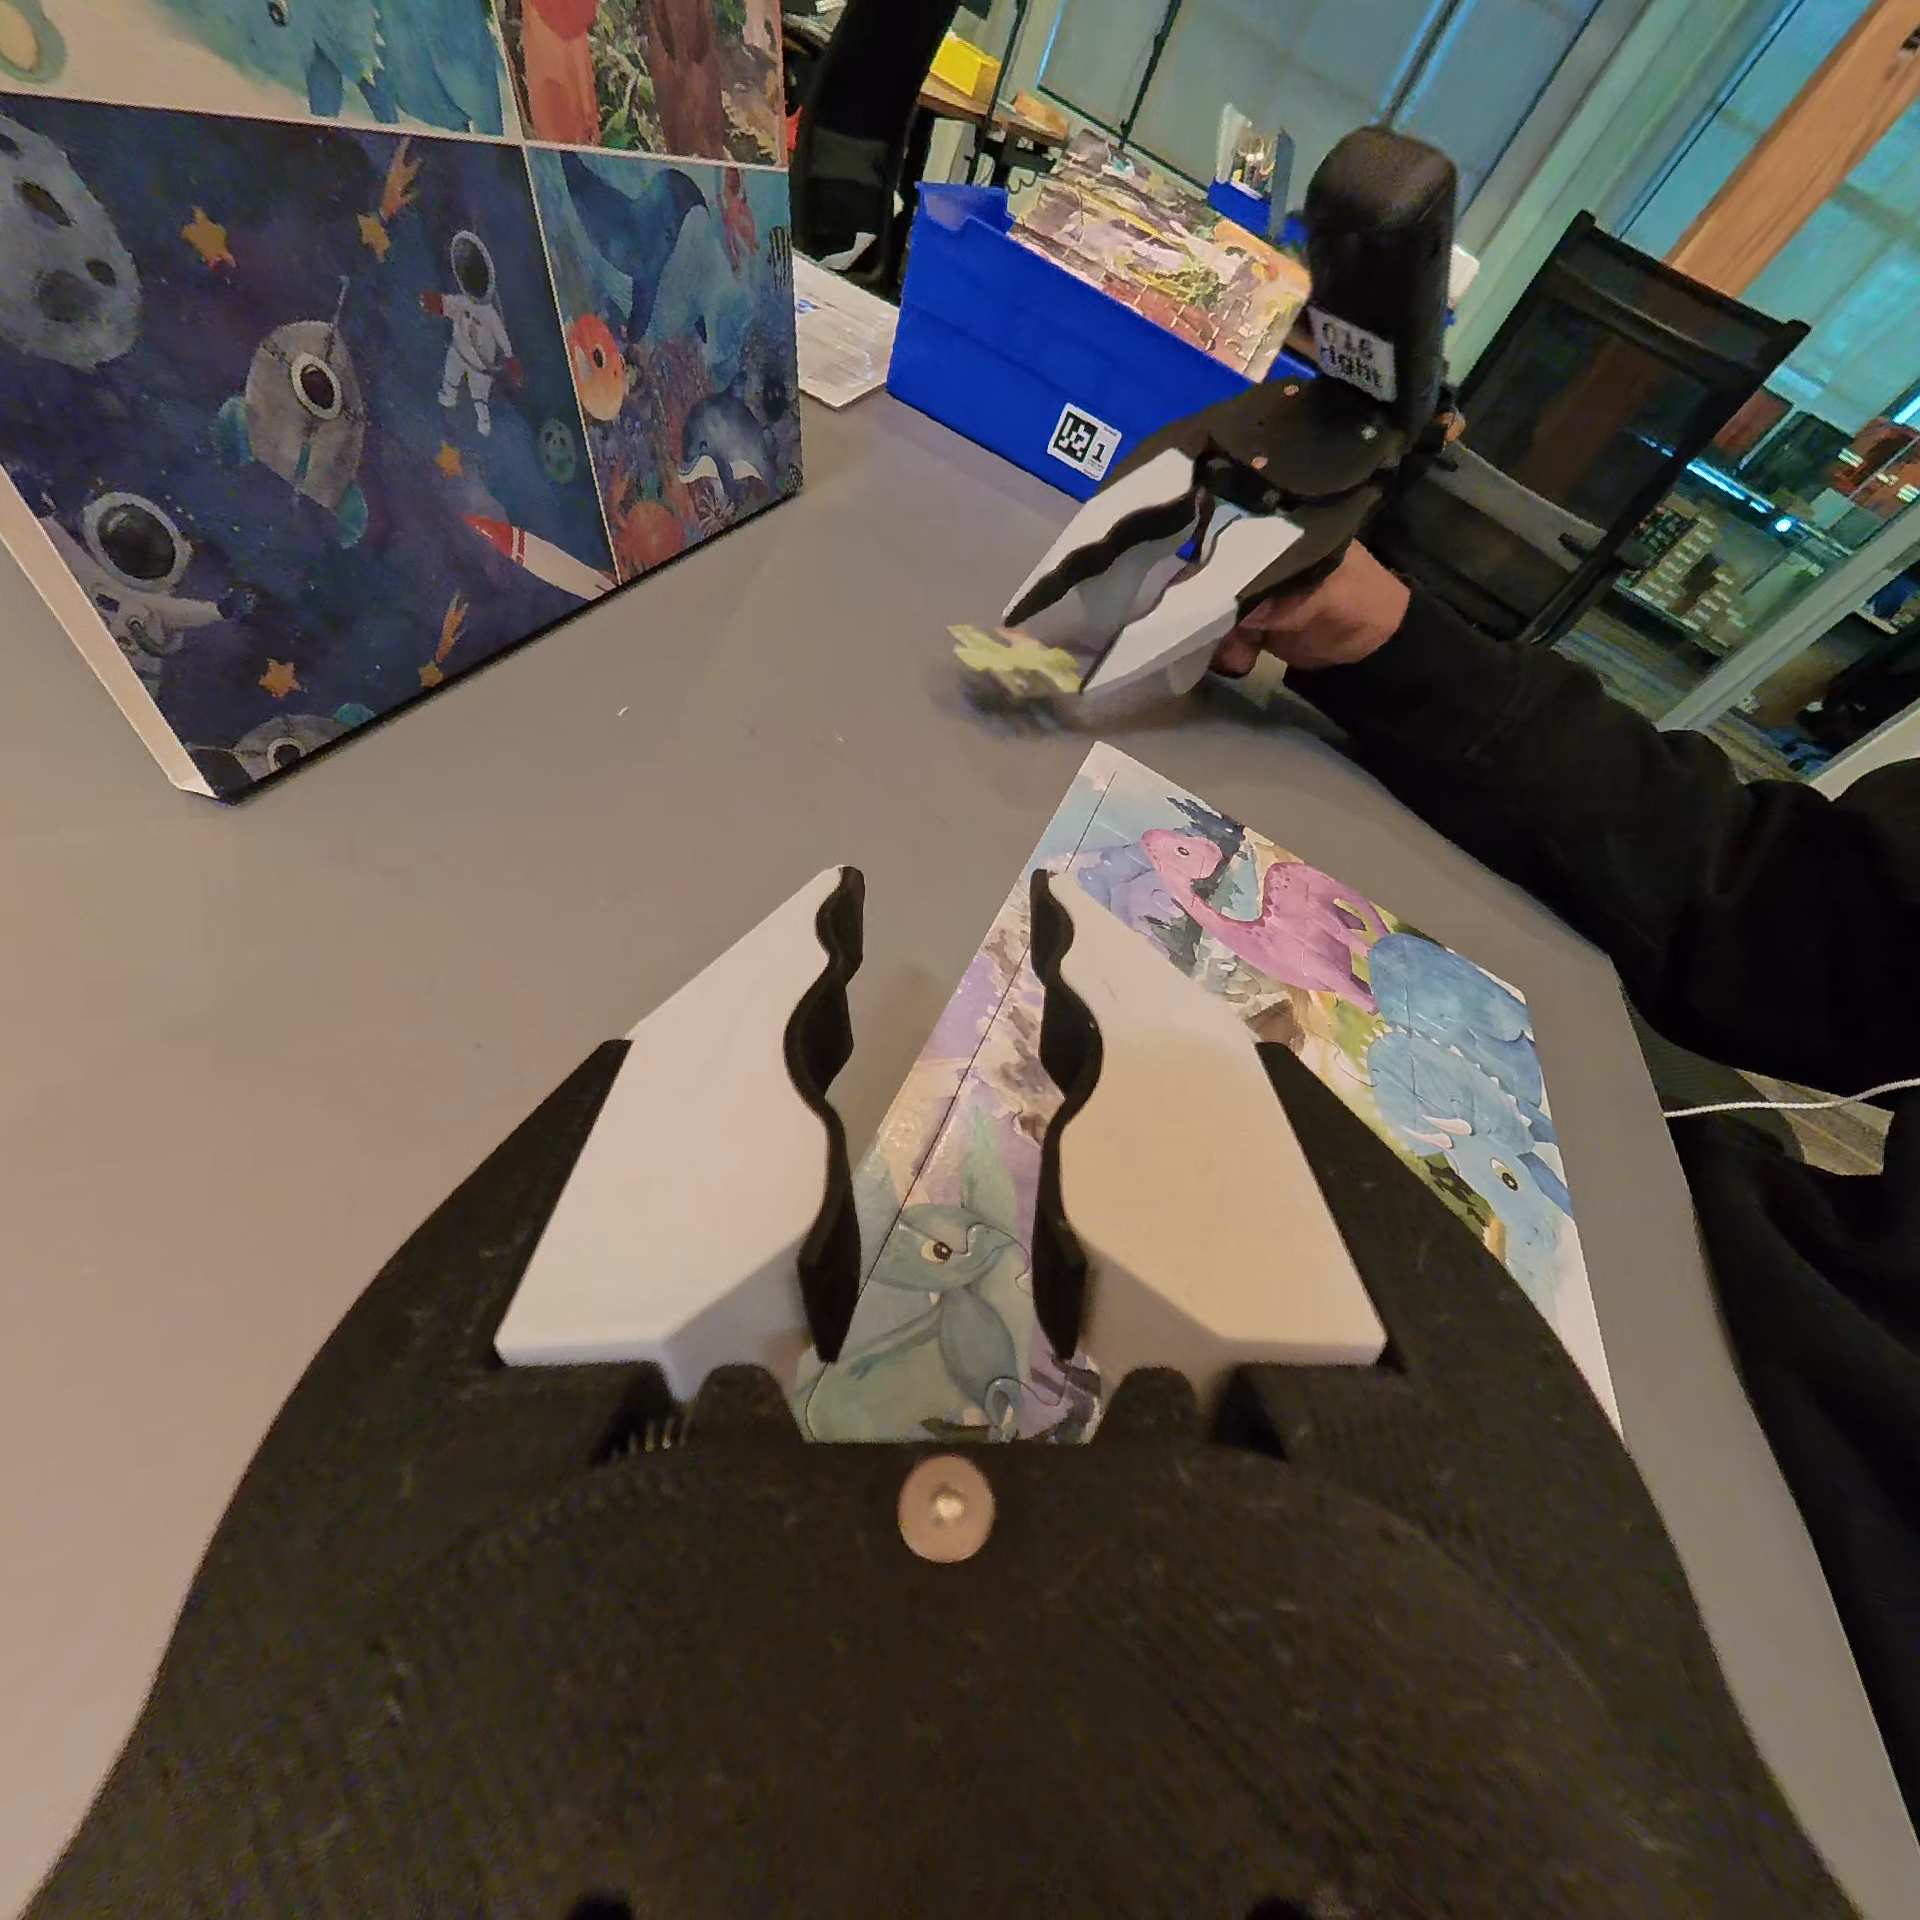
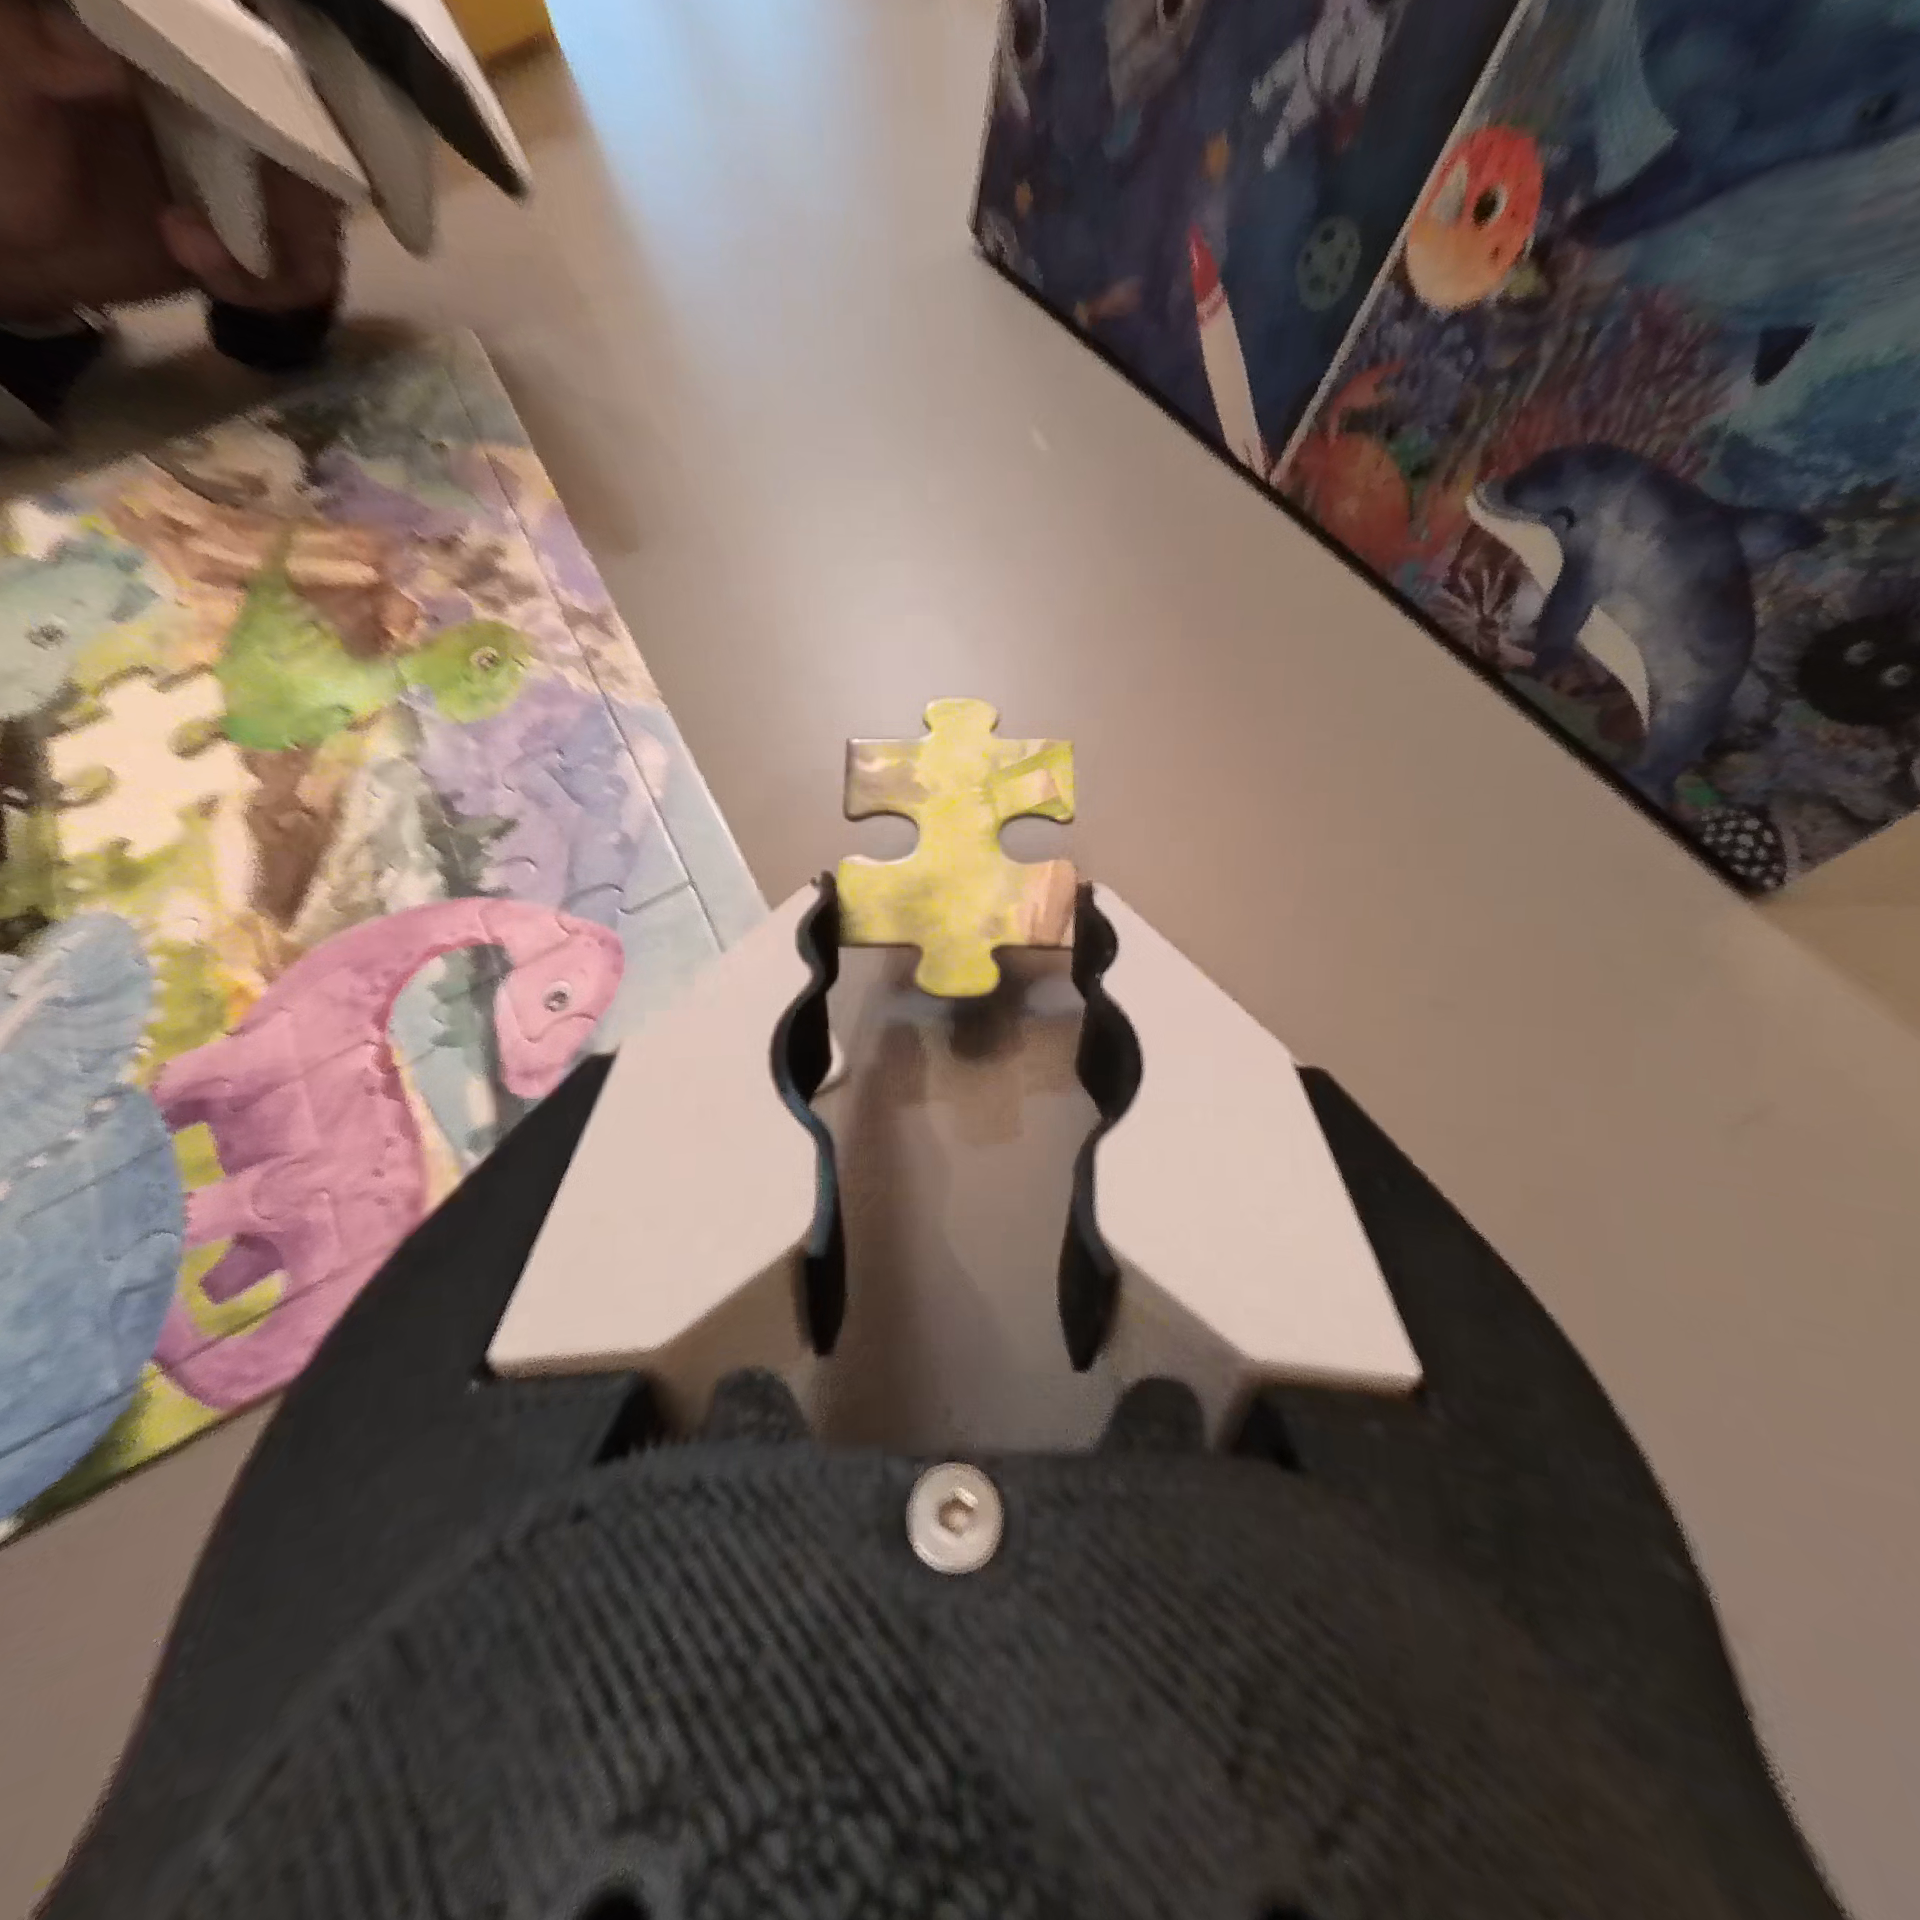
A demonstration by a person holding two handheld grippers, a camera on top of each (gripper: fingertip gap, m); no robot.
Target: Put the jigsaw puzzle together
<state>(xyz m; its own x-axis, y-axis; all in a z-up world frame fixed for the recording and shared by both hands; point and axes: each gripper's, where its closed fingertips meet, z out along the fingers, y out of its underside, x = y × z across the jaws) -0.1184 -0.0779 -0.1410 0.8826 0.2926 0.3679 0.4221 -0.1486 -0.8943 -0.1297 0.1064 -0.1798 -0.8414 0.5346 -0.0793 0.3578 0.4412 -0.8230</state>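
The dinosaur jigsaw puzzle (image 1: pixel 1382 997) lies flat on the grey table, mostly assembled; it also shows in the right wrist view (image 2: pixel 343 831). My left gripper (image 1: pixel 945 894) is open and empty, hovering over the puzzle's left edge. My right gripper (image 2: pixel 954 904) is shut on a yellow-green puzzle piece (image 2: pixel 961 831), gripped by its sides at the fingertips. It holds the piece low over the bare table beyond the puzzle's far corner. The right gripper (image 1: pixel 1049 652) and its blurred piece (image 1: pixel 992 665) also show in the left wrist view. The left gripper (image 2: pixel 312 135) shows at the top left of the right wrist view.
A large puzzle box (image 1: pixel 364 416) with space and sea pictures stands at the left back; it also shows in the right wrist view (image 2: pixel 1558 364). A blue bin (image 1: pixel 1018 353) holding another puzzle sits behind. A person's dark sleeve (image 1: pixel 1610 790) reaches in from the right. Tip to tip, the grippers are about 20 centimeters apart.
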